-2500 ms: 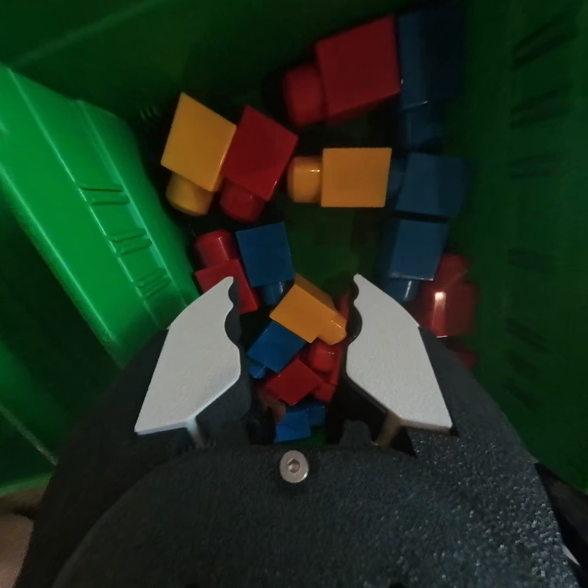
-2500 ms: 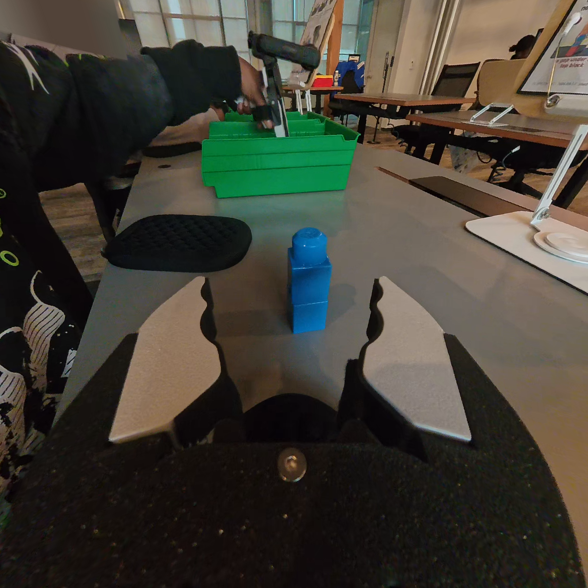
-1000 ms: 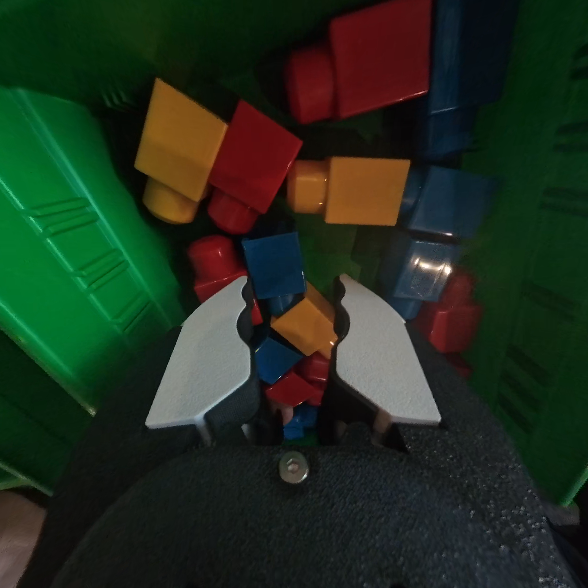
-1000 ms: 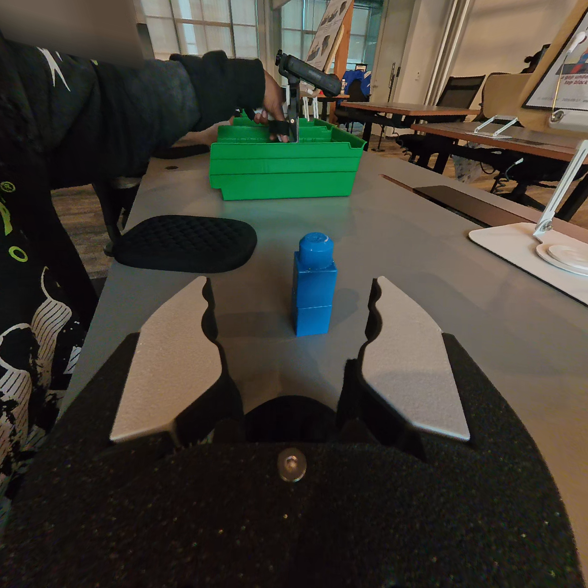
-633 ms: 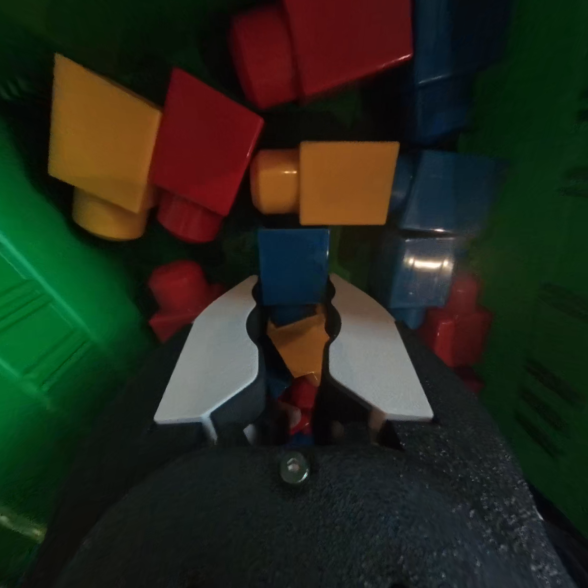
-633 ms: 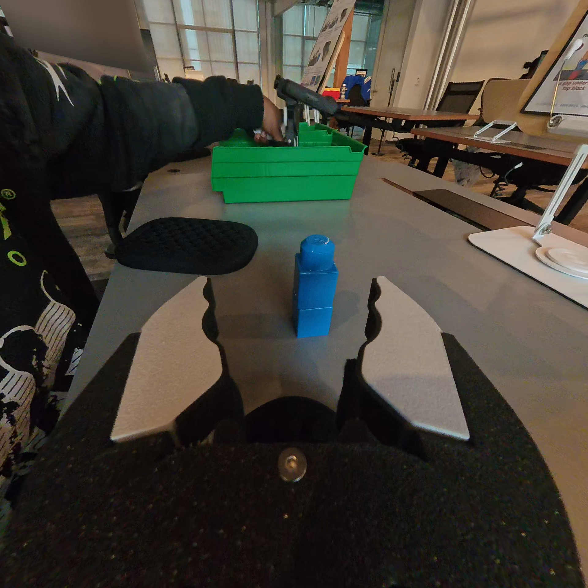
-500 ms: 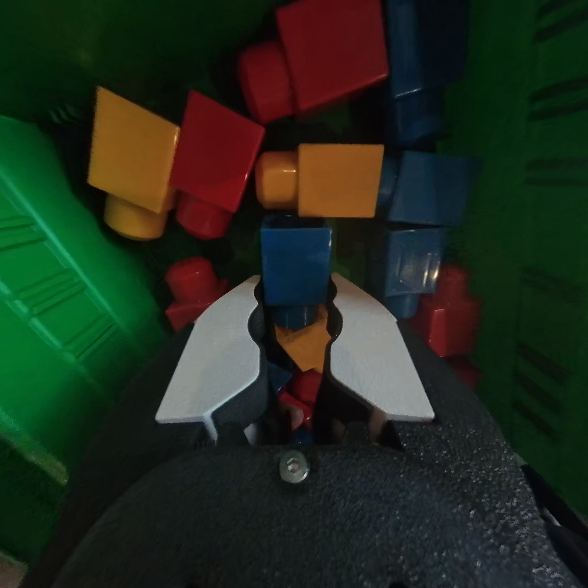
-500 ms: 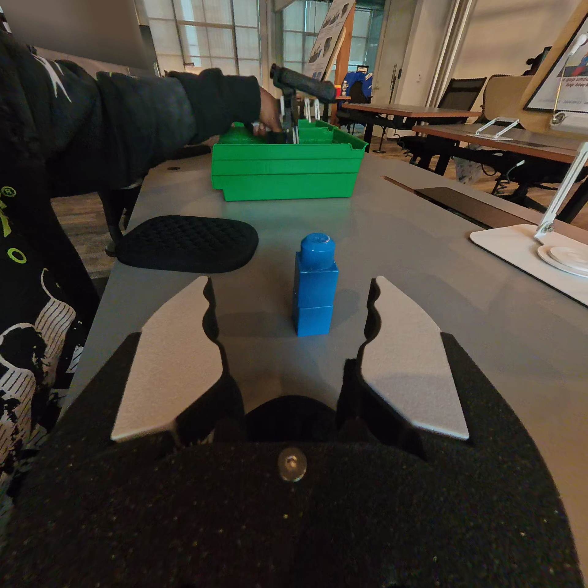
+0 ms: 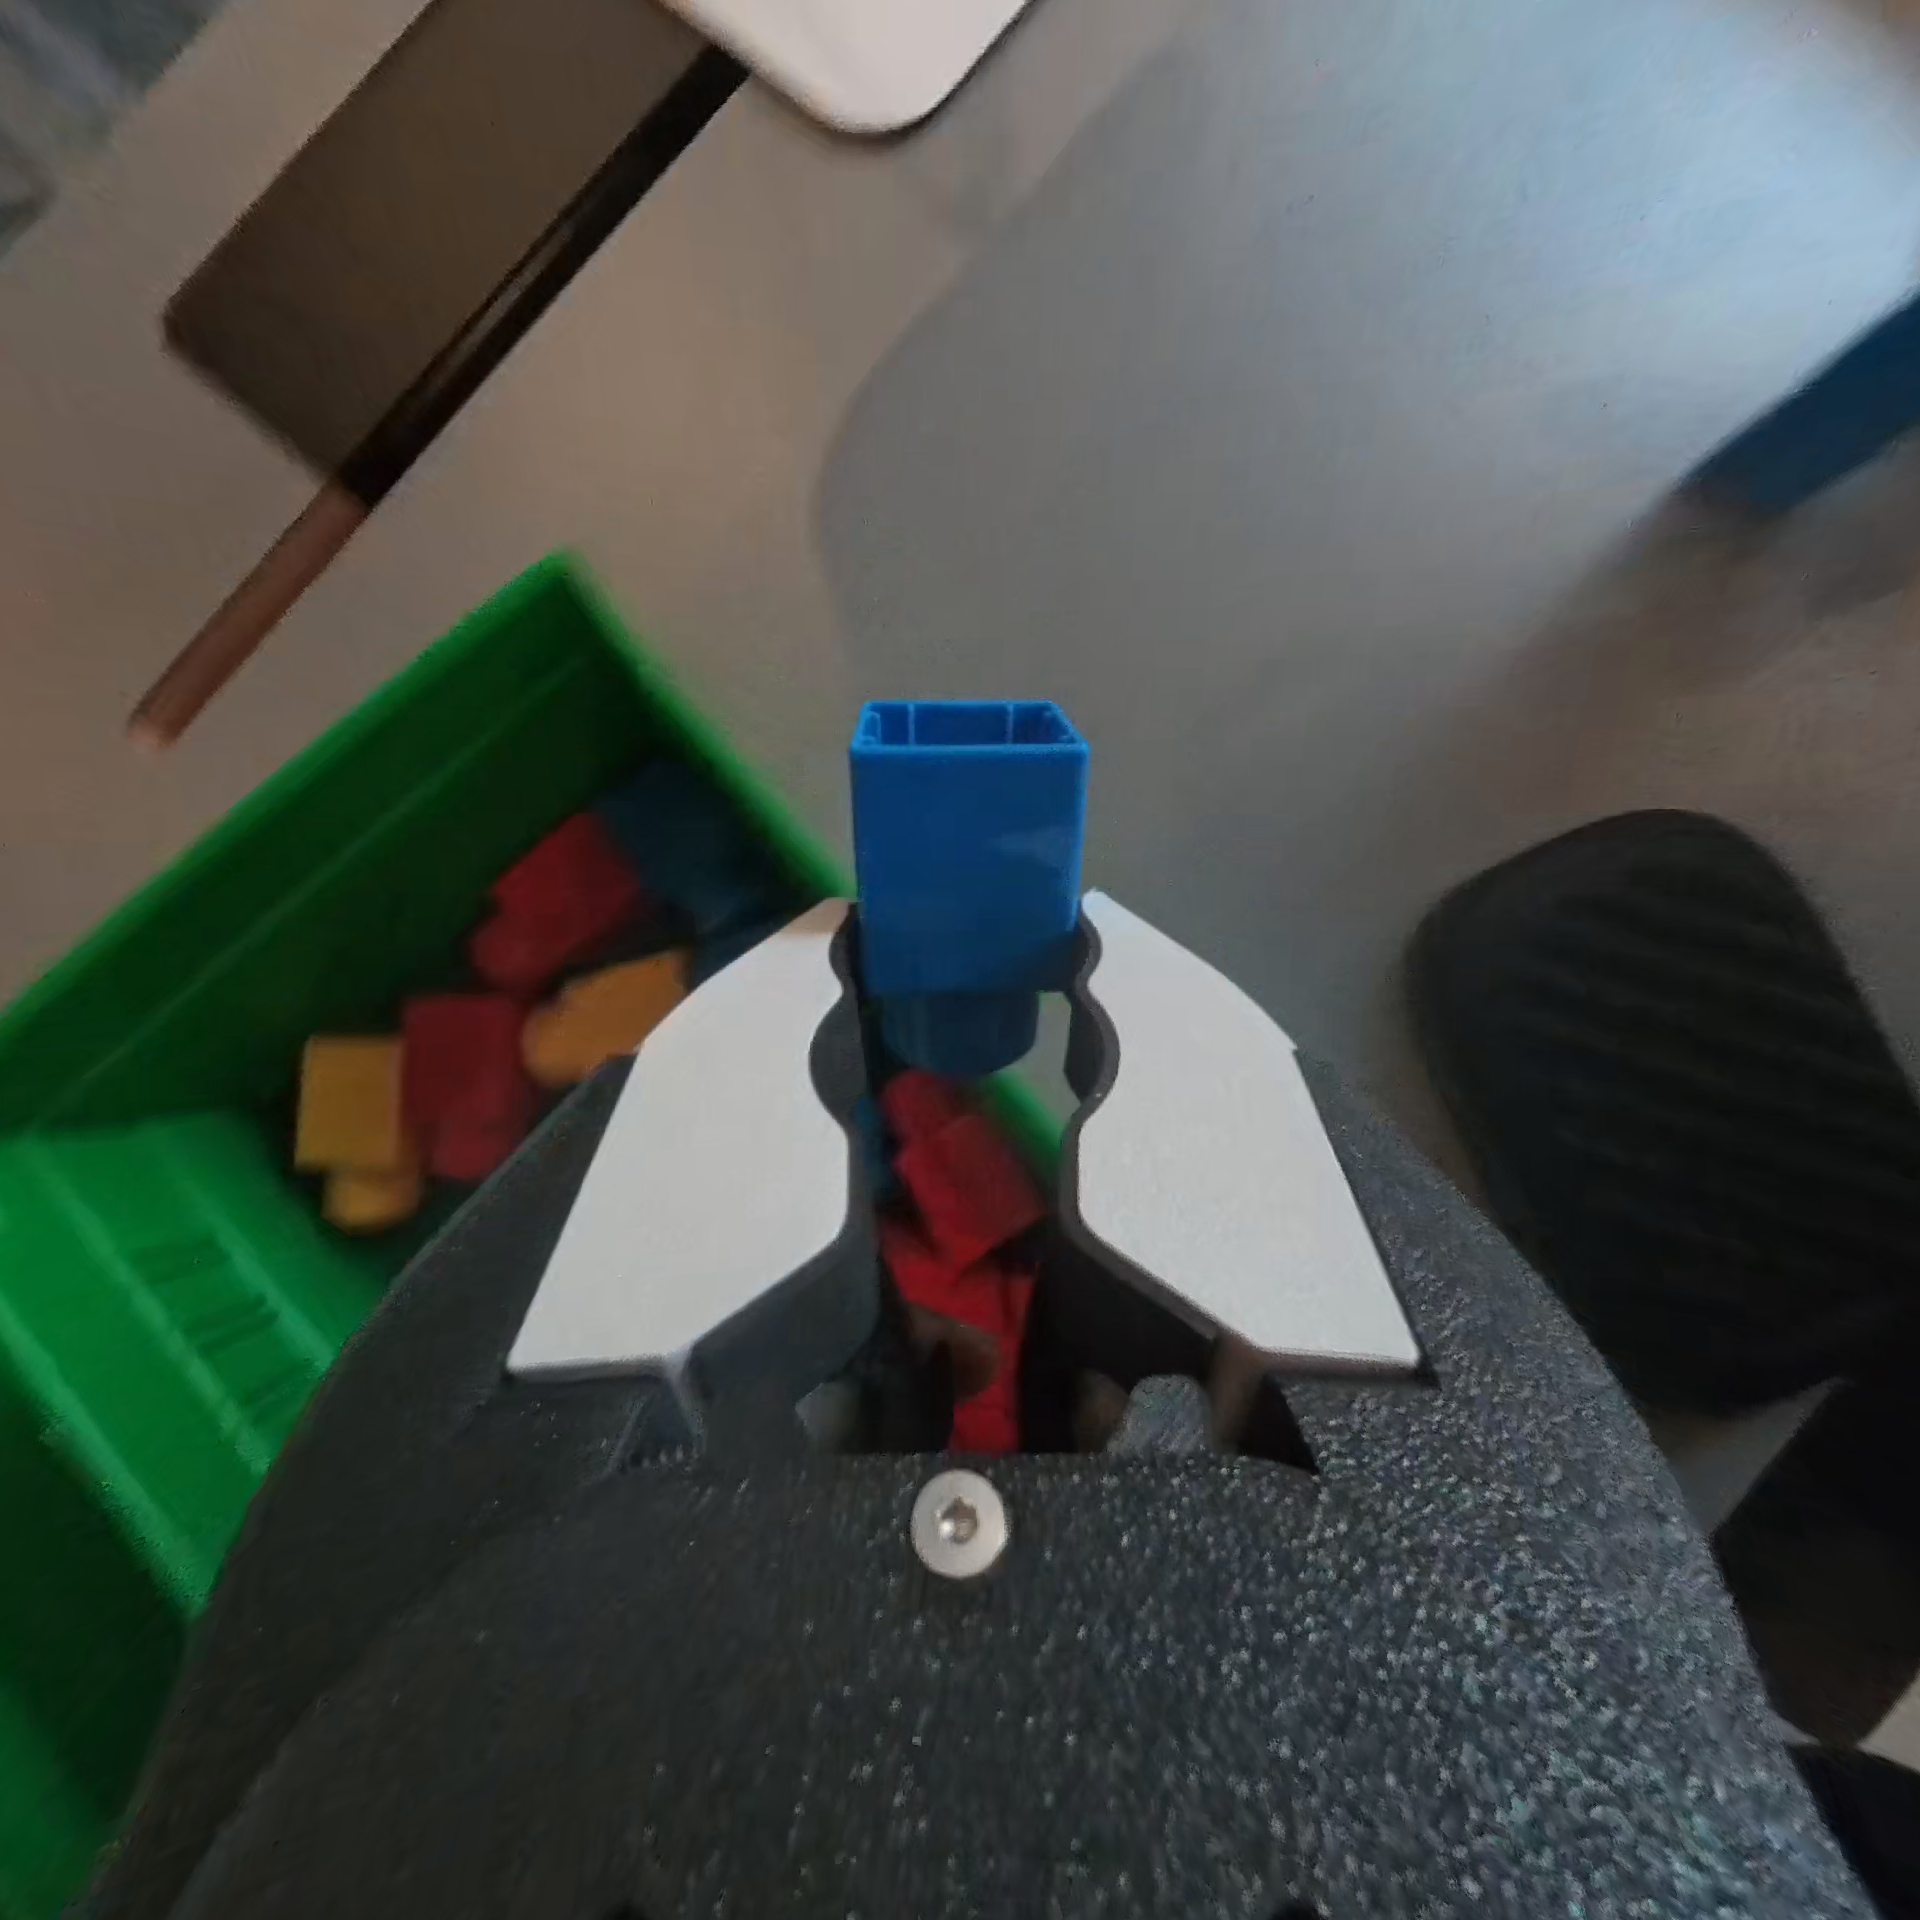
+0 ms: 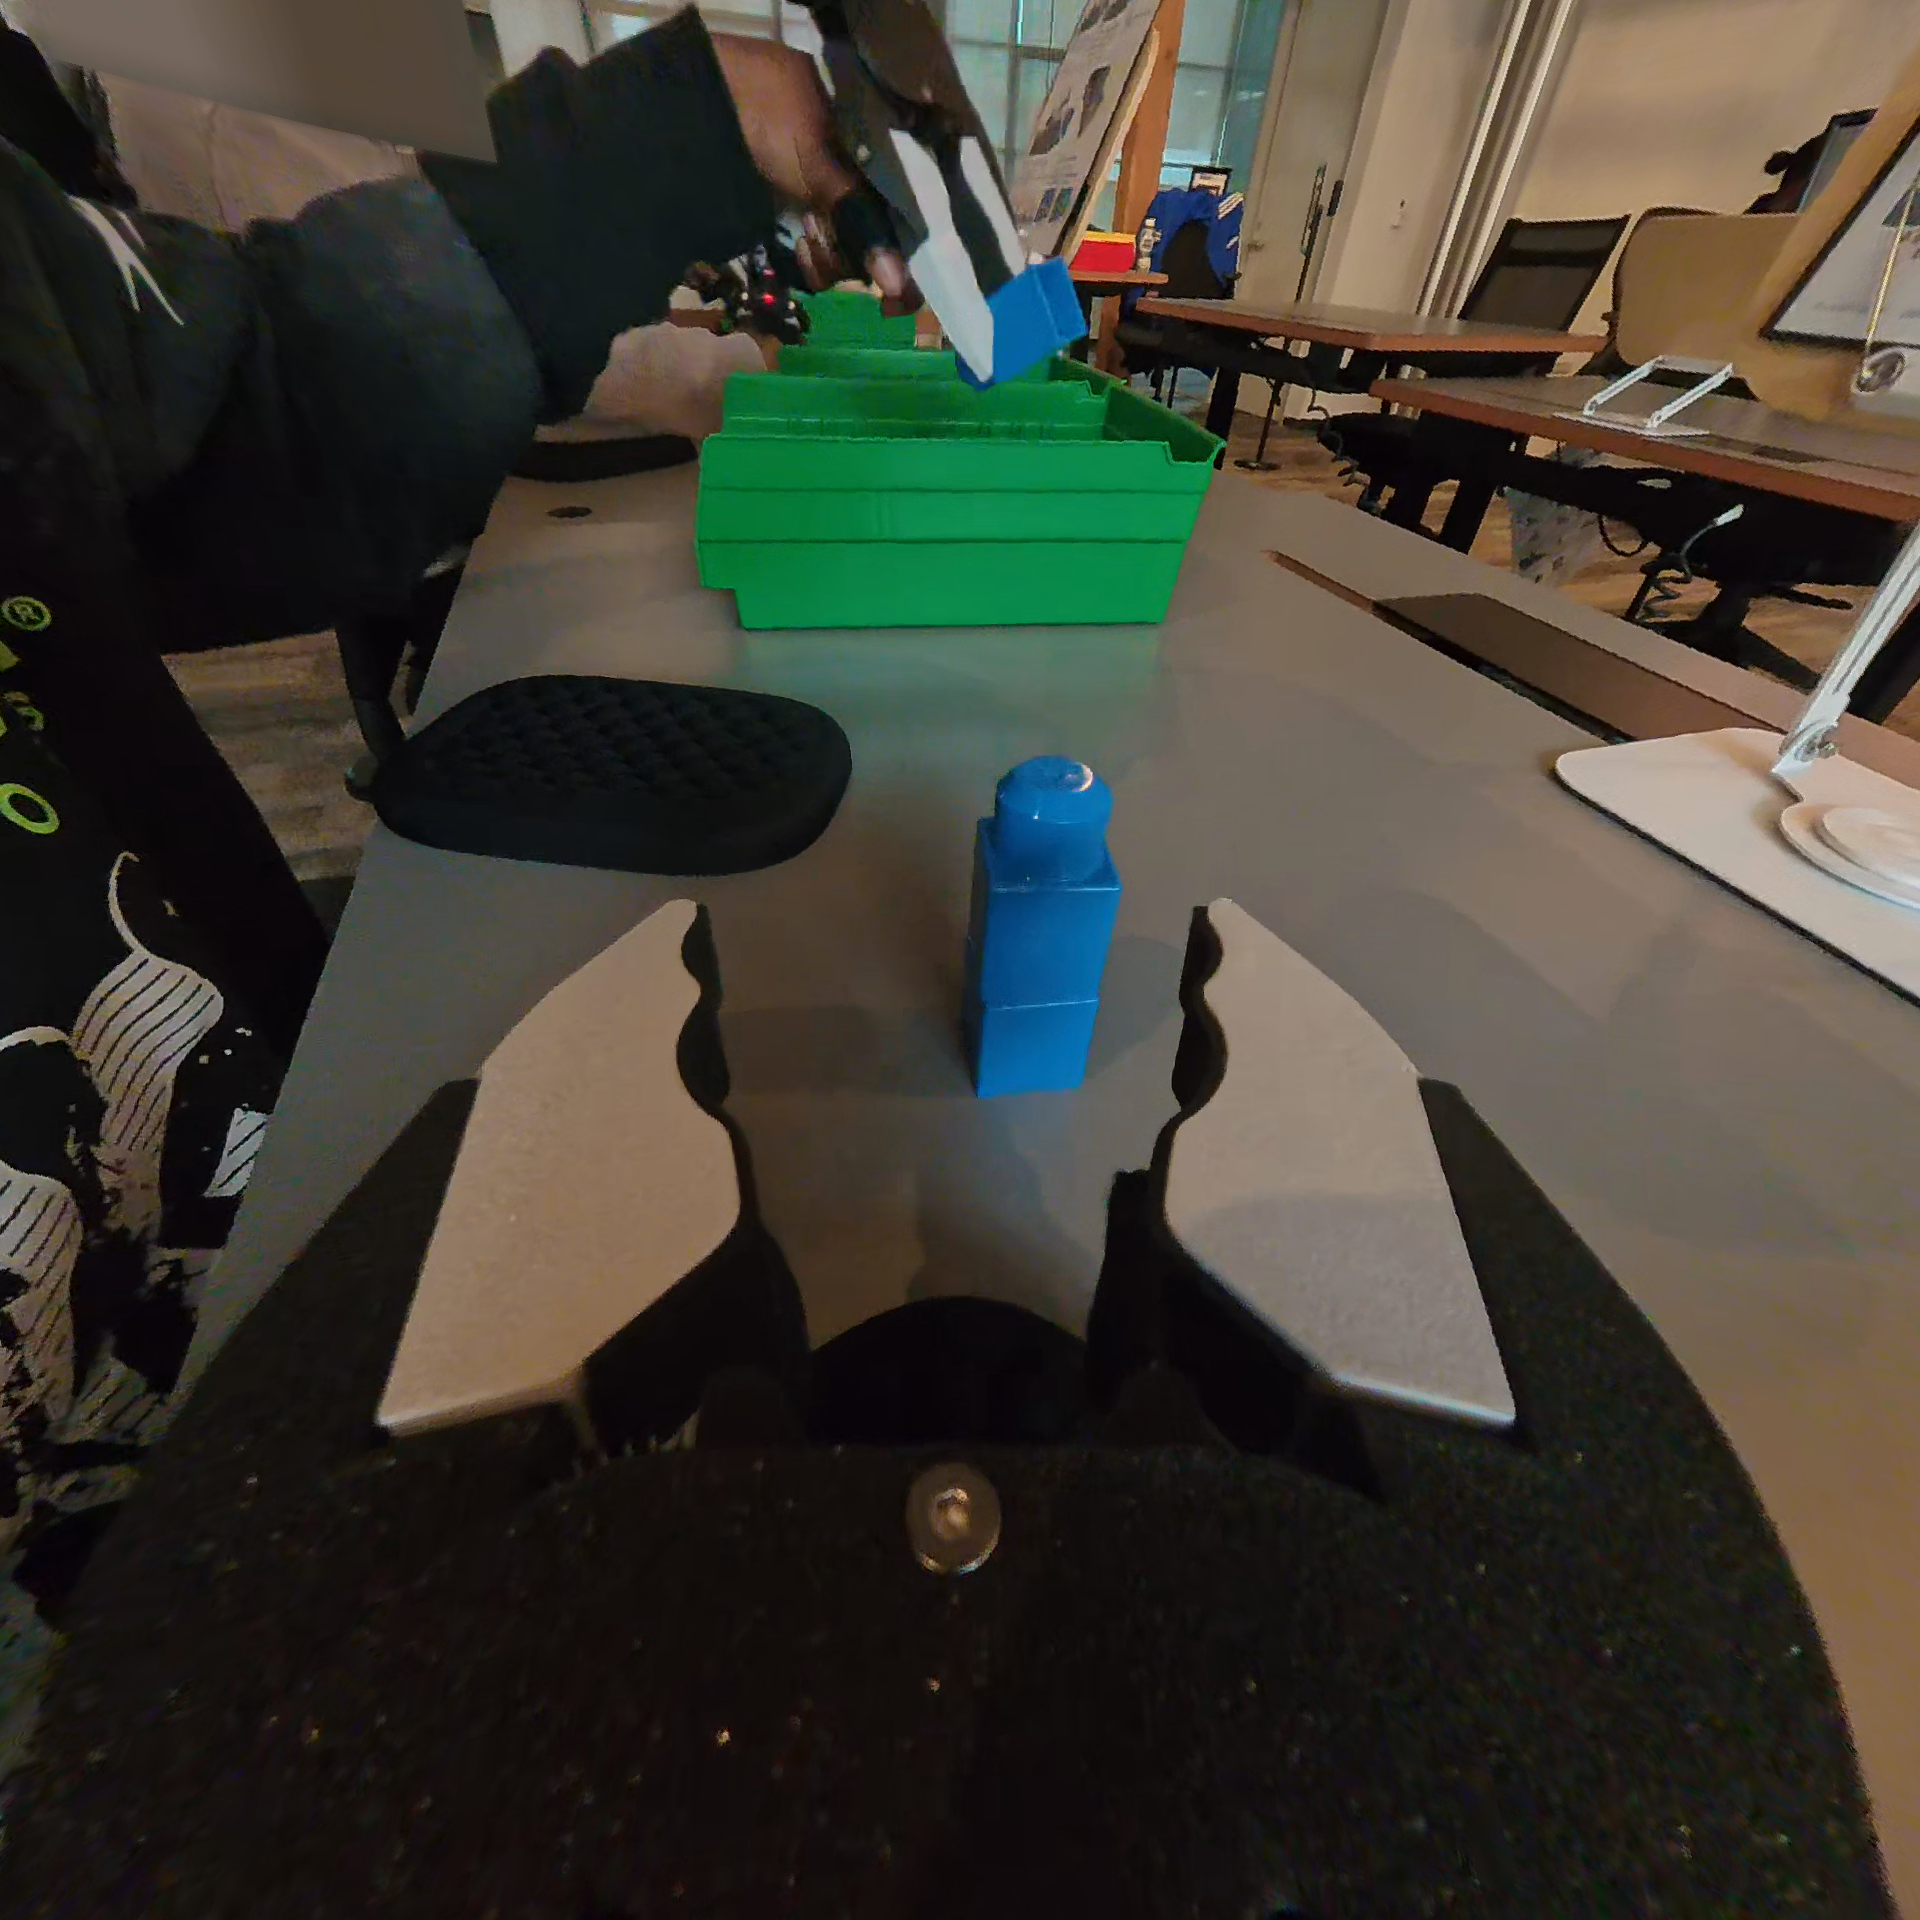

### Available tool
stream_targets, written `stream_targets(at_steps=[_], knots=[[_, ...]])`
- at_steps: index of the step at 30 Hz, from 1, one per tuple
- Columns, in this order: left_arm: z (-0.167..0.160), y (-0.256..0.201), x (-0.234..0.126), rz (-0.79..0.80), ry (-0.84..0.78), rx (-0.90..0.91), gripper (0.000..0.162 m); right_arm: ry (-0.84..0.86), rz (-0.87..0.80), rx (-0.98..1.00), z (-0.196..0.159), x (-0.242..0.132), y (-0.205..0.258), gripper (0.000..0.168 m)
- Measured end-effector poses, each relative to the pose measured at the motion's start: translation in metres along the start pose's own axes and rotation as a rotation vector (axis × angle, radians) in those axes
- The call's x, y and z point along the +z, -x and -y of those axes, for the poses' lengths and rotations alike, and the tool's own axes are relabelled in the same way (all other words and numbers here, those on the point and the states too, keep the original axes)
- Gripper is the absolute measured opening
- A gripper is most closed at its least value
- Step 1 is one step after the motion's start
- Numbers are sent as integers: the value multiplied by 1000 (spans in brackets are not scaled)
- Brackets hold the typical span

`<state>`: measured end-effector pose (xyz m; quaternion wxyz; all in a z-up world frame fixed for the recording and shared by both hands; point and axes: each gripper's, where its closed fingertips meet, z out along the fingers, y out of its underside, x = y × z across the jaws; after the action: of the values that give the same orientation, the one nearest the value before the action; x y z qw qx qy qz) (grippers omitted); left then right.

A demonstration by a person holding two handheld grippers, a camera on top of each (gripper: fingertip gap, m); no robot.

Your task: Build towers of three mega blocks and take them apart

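On the left of the right wrist view, a person's dark sleeve [image 10: 343, 343] reaches across the grey desk [image 10: 1351, 831], the hand [image 10: 790, 156] gripping the left gripper [image 10: 971, 312] in the air above the green bin [image 10: 945, 520]. Its jaws are pinched on a blue block [image 10: 1029, 317], tilted, with its hollow underside pointing away from the gripper. Below the sleeve, a black pad [image 10: 613, 774] lies on the desk, near the bin and apart from it.

In the left wrist view, the left gripper [image 9: 961, 971] clamps the same block [image 9: 961, 842] at its stud end, the open base facing forward. The bin [image 9: 312, 883] sits below and to the left, holding a blurred jumble of red, yellow and blue blocks [image 9: 499, 1029]. The pad [image 9: 1662, 1091] shows to the right, and a blurred blue shape at the upper right edge cannot be made out.

In the middle of the right wrist view, a blue tower [image 10: 1039, 935] of two blocks stands upright on the desk, its round stud on top. The right gripper [image 10: 951, 997] sits low just before it, jaws spread wide and empty, one on either side of the tower without touching it.

On the right, a white stand [image 10: 1714, 821] rests at the desk's edge, with other desks and chairs behind.
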<state>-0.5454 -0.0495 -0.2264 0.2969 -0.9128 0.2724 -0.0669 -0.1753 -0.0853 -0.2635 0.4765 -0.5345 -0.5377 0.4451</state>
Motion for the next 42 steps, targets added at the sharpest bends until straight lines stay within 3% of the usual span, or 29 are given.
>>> stream_targets(at_steps=[7, 16, 23, 27, 30, 33, 36, 42], knots=[[54, -121, 11, -192, -95, 285, 36, 20, -2, -59, 23, 5, 5, 80], [67, -242, 46, -370, -37, 558, 36, 164, 91, -211, 69, 40, 30, 63], [67, -280, 60, -433, -13, 634, 36, 288, 151, -276, 64, 68, 44, 60], [63, -288, 61, -462, -1, 648, 36, 314, 138, -305, 57, 73, 43, 35], [66, -290, 60, -474, -29, 625, 36, 281, 138, -298, 60, 70, 42, 34], [76, -281, 54, -433, -110, 578, 59, 190, 72, -283, 71, 61, 31, 34], [99, -272, 39, -423, -337, 459, 75, -8, 24, -200, 96, 44, 20, 34], [133, -289, -1, -657, -862, 125, 77, -425, 6, -14, 138, 15, 10, 34]])
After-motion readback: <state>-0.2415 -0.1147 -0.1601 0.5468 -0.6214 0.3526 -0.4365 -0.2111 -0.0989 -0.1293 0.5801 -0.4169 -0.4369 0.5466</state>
